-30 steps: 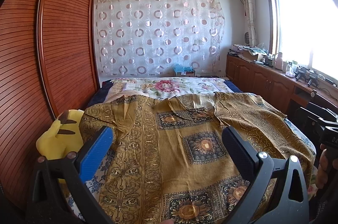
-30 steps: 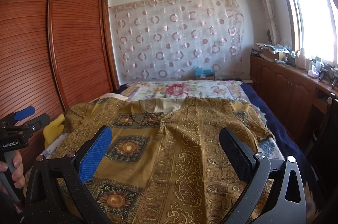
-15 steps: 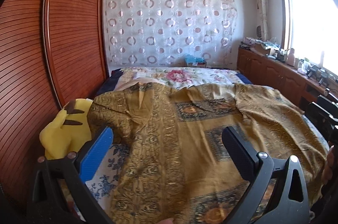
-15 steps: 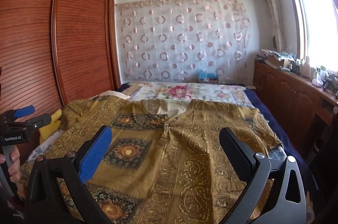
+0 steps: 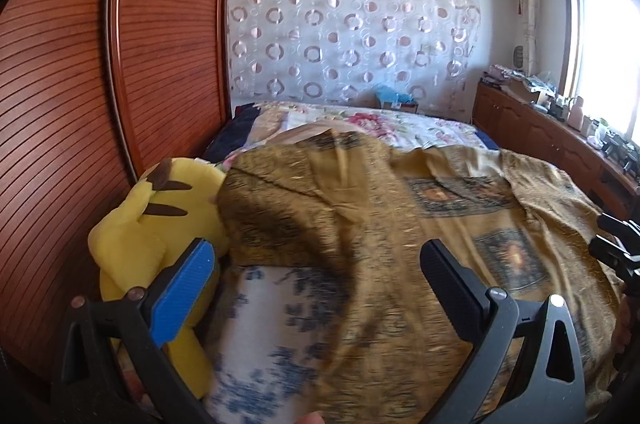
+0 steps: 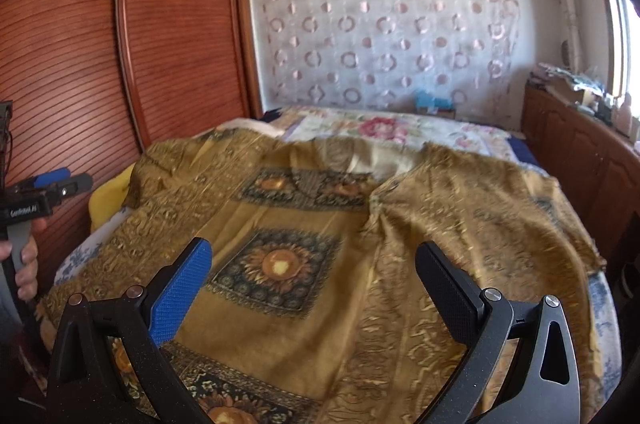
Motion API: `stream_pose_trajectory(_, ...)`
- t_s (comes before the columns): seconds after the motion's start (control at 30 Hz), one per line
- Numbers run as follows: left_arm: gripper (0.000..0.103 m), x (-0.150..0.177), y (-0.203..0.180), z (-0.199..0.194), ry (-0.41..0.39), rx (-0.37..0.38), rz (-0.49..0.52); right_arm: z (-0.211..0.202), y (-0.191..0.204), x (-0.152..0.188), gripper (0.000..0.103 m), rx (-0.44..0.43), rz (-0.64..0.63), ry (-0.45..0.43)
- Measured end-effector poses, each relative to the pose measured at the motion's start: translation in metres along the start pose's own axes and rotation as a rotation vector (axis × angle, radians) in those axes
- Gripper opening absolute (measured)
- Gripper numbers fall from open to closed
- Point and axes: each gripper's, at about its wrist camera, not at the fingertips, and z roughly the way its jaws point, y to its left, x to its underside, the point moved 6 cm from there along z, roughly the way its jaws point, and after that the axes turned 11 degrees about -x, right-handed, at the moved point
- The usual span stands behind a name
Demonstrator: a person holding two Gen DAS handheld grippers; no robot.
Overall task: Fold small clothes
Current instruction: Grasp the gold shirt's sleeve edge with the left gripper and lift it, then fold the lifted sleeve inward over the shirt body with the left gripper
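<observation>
Evidently both claws, left claw (image 5: 316, 288) and right claw (image 6: 314, 282), gape empty above the shirt (image 6: 304, 224) (soft, limp, probably light); pinch its near hem.

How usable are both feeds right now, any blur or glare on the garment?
Left wrist view: the gold patterned shirt is smeared by motion blur nearest the camera, and the window is blown out. Right wrist view: sharper, the shirt's sunflower print readable, only mild blur at its right edge.
</observation>
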Motion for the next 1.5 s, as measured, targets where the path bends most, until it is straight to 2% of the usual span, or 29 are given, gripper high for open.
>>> stream_pose_trajectory(0.2, 0.103, -0.001, 0.030, 0.043, 0.098, -0.014, 0.006, 0.017, 0.009, 0.011, 0.103, -0.008, -0.015, 0.059)
stream_pose_trajectory(0.3, 0.100, 0.000, 0.039, 0.070, 0.153, 0.011, 0.012, 0.021, 0.011, 0.015, 0.103, -0.013, -0.031, 0.085)
stream_pose_trajectory(0.4, 0.093, 0.004, 0.045, 0.098, 0.228, 0.065, -0.018, 0.024, 0.014, 0.016, 0.103, -0.014, -0.052, 0.107)
stream_pose_trajectory(0.47, 0.079, 0.005, 0.047, 0.114, 0.267, 0.094, -0.038, 0.027, 0.017, 0.016, 0.103, -0.020, -0.064, 0.116)
stream_pose_trajectory(0.57, 0.067, 0.010, 0.053, 0.135, 0.322, 0.120, -0.071, 0.031, 0.020, 0.018, 0.103, -0.030, -0.077, 0.127)
stream_pose_trajectory(0.87, 0.066, 0.023, 0.056, 0.154, 0.397, 0.177, -0.114, 0.034, 0.019, 0.025, 0.103, -0.046, -0.081, 0.145)
stream_pose_trajectory(1.0, 0.064, 0.022, 0.055, 0.152, 0.394, 0.181, -0.101, 0.033, 0.016, 0.025, 0.103, -0.059, -0.062, 0.142)
stream_pose_trajectory(1.07, 0.045, 0.022, 0.052, 0.150, 0.389, 0.203, -0.086, 0.033, 0.017, 0.025, 0.103, -0.058, -0.062, 0.140)
stream_pose_trajectory(1.1, 0.041, 0.020, 0.050, 0.149, 0.388, 0.213, -0.082, 0.033, 0.017, 0.025, 0.103, -0.059, -0.063, 0.138)
stream_pose_trajectory(1.17, 0.018, 0.017, 0.047, 0.145, 0.380, 0.218, -0.066, 0.033, 0.018, 0.025, 0.103, -0.058, -0.062, 0.138)
stream_pose_trajectory(1.2, 0.016, 0.016, 0.046, 0.143, 0.374, 0.199, -0.052, 0.033, 0.018, 0.024, 0.103, -0.057, -0.064, 0.136)
stream_pose_trajectory(1.27, 0.007, 0.014, 0.045, 0.138, 0.357, 0.133, -0.019, 0.033, 0.018, 0.024, 0.103, -0.056, -0.064, 0.133)
stream_pose_trajectory(1.43, 0.004, -0.009, 0.043, 0.108, 0.237, 0.083, -0.012, 0.033, 0.017, 0.026, 0.103, -0.068, -0.051, 0.129)
stream_pose_trajectory(1.5, 0.003, -0.024, 0.039, 0.094, 0.190, 0.107, -0.020, 0.034, 0.017, 0.026, 0.103, -0.072, -0.046, 0.129)
